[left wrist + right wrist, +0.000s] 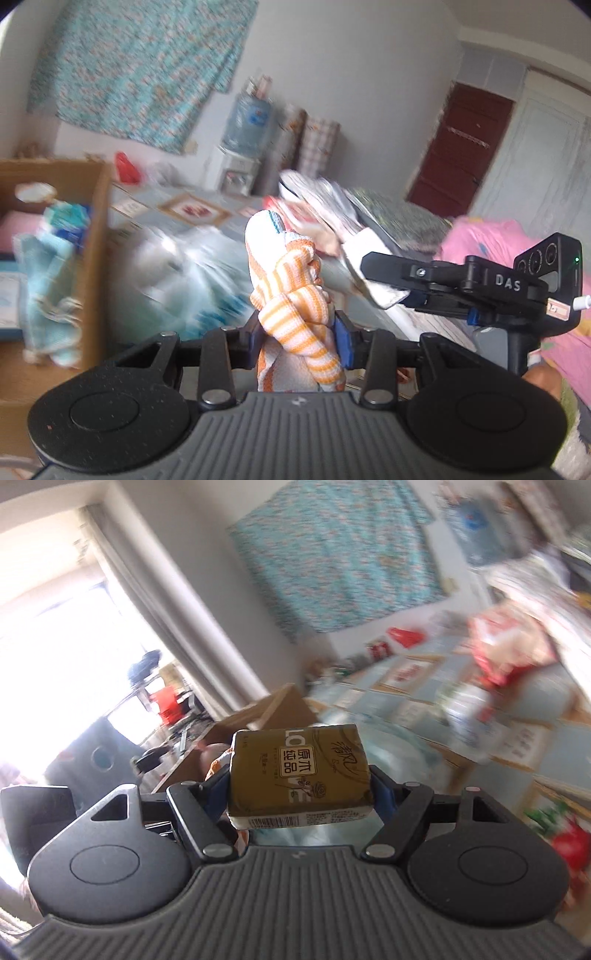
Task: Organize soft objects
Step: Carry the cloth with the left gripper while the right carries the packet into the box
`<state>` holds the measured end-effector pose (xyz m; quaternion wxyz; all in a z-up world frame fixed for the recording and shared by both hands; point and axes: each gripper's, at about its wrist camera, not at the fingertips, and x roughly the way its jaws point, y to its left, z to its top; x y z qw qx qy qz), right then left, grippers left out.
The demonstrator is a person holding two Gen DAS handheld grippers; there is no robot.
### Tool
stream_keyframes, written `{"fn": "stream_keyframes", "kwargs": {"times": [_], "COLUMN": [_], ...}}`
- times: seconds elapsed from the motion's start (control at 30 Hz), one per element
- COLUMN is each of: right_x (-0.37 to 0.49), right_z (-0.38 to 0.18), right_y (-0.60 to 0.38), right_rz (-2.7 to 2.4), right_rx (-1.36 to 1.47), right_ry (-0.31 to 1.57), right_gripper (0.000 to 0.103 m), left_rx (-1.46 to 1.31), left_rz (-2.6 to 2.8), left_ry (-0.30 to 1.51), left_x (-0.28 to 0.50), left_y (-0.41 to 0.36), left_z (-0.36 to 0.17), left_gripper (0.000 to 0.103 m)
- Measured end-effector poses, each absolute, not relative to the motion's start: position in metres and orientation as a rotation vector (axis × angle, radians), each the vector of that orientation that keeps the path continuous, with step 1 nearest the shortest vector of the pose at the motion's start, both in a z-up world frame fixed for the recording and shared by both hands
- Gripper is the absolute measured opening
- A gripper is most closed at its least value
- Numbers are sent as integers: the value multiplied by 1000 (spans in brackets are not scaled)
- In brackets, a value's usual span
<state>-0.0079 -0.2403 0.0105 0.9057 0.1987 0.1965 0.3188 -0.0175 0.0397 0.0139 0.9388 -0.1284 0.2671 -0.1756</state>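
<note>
- Left wrist view: closest to the lens, the left gripper (301, 338) is clamped on an orange-and-white striped cloth (295, 295), its blue pads pressing the bunched fabric from both sides.
- The cloth stands roughly upright between the fingers, its long axis running from the gripper body up and away, the white upper end tilted slightly left; it is lifted clear of the surface below (which is smeared by blur).
- At the right edge the right gripper (391, 273) reaches in from the side, pointing left; its grip cannot be made out here.
- To the left sits an open cardboard box (98, 229) holding light blue and pink soft items; behind it hangs a teal patterned cloth (140, 70) on the wall, beside a water dispenser (243, 147).
- A dark red door (461, 147) stands at far right, with pink bedding (491, 240) below it.
- Right wrist view: nearest the camera, the right gripper (299, 794) grasps a gold-wrapped tissue pack (299, 775), fingers squeezing its two short ends.
- The pack lies crosswise, long axis spanning finger to finger, printed face up, barcoded edge toward the lens, held in the air.
- Beyond it, the cardboard box (273, 712) shows near a bright window (55, 646).
</note>
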Motion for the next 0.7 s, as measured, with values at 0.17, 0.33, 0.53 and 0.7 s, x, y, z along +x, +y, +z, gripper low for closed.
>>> {"fn": "stream_keyframes", "kwargs": {"times": [0.17, 0.33, 0.53, 0.7], "right_x": [22, 50, 68, 77], "right_z": [53, 75, 69, 59], "right_y": [-157, -66, 2, 19], "right_rz": [850, 967, 1018, 1019], "right_rx": [291, 157, 119, 123], "right_ry": [425, 528, 634, 694], "right_gripper": [74, 74, 74, 74], "left_rx": [-267, -280, -279, -262], "left_rz": [-193, 6, 139, 166], "left_ry": [516, 583, 736, 876], "left_x": [-33, -37, -19, 2], "left_y": [120, 202, 263, 282], "left_z": [41, 55, 48, 27], "left_gripper": [40, 40, 40, 41]}}
